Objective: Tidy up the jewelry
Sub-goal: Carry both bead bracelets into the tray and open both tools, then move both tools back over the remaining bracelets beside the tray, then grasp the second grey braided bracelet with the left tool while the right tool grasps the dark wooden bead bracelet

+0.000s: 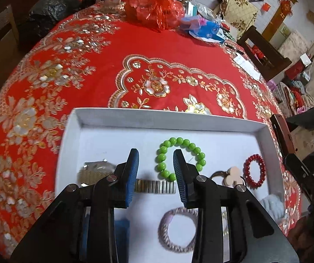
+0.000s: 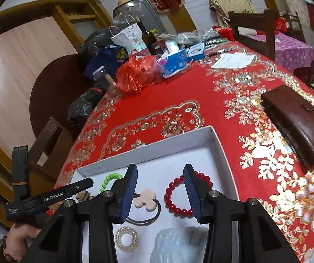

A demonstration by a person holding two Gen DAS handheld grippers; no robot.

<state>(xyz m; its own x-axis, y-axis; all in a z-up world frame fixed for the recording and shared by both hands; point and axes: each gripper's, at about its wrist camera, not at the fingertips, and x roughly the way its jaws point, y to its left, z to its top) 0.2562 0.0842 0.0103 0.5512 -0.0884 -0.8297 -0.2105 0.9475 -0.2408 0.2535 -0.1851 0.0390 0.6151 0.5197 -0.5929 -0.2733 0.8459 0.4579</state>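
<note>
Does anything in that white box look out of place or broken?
Nothing stands out. The green bead bracelet, red bead bracelet and metal watch lie flat and whole in the white box.

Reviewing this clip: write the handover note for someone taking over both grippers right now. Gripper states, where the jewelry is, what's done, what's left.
Left gripper: open, empty, over the white box, near the green bead bracelet.
Right gripper: open, empty, over the red bead bracelet.
Also in the box: watch, flower hair tie, clear coil tie, grey braided ring.
Done: all visible pieces lie in the box.
Left: possibly tidying them; the brown wallet sits outside.
</note>
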